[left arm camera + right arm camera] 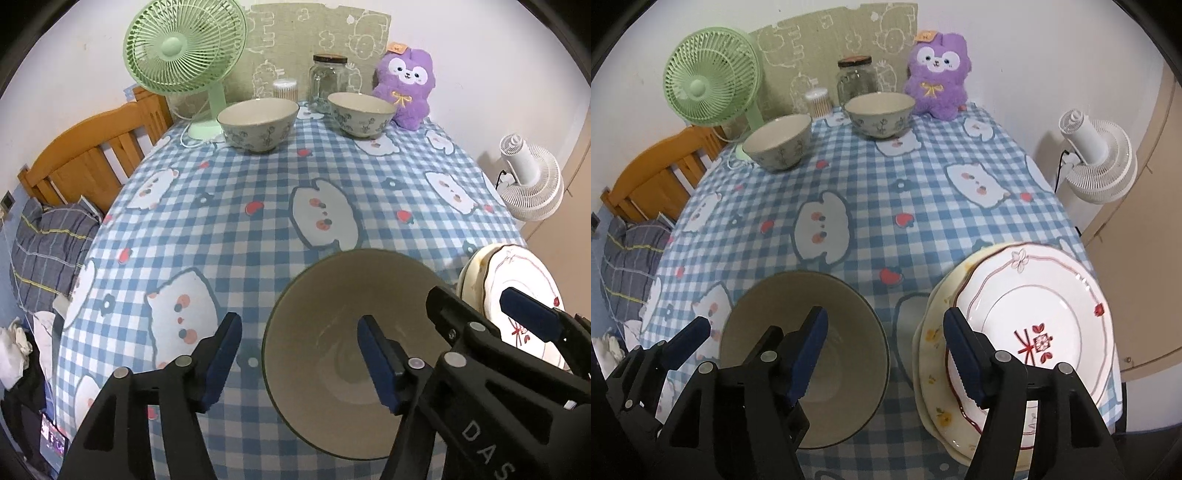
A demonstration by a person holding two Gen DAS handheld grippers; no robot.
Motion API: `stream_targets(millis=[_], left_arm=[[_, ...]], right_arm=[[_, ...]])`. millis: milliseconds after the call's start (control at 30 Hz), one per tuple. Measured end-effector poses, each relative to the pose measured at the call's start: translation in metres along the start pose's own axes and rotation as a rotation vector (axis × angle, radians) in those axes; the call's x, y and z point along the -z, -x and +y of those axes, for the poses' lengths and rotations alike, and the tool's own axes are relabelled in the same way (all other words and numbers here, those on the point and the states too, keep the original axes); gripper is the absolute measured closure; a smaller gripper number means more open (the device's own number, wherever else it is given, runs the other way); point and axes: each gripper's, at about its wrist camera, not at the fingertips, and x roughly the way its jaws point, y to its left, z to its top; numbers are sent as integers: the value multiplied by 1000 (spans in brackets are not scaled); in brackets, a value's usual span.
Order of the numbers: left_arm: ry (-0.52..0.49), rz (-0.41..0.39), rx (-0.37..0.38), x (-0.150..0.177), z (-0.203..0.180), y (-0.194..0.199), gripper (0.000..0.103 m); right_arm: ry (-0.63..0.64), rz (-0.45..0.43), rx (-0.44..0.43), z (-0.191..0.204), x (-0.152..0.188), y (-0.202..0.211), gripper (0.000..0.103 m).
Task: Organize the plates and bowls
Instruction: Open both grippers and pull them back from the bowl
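Observation:
A large grey bowl (351, 328) (827, 332) sits near the table's front edge. My left gripper (299, 354) is open, its jaws astride the bowl's left rim, one finger inside the bowl. A white plate with red trim (1038, 325) (524, 295) lies stacked on a yellow-flowered plate (931, 339) at the front right. My right gripper (882, 354) is open, its right finger over the plates' left edge, its left finger over the big bowl. Two patterned bowls (258, 125) (360, 114) (777, 142) (879, 114) stand at the far side.
A green fan (184, 55), a glass jar (328, 83), a cotton-swab box (285, 89) and a purple plush (404, 85) line the table's back edge. A white fan (1097, 155) stands off the right side. A wooden bed frame (85, 158) is left.

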Motion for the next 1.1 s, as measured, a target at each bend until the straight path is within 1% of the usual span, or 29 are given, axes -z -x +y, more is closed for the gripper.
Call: stream_targets(millis=[200,333,467,633,767,900,1100], left_arm=[[3,-34,-7,-12,1,25,32],[7,-58,-9,-20,-1,44,30],[-12,-83,-19,-29,-6,64,30],[-4,-132,-20,-38,-4,93,27],[17,-154,-9,-44,-2,111,25],[20,-182,-15,-48,-1,126,25],[42,-207,-22,-54,3,141,24]], right_arm=[[13,-45,2,1,-13,28,29],[24,-61,4,1,-21,46,29],[16,-92,5,-1,-28,69,28],[12,-143,-1,-3,-36,97,22],[12,-174,-19,-3,-43,117,21],[23,-197,-24,-1,-48,131,21],[35,-222,-36,4,-57,144,17]])
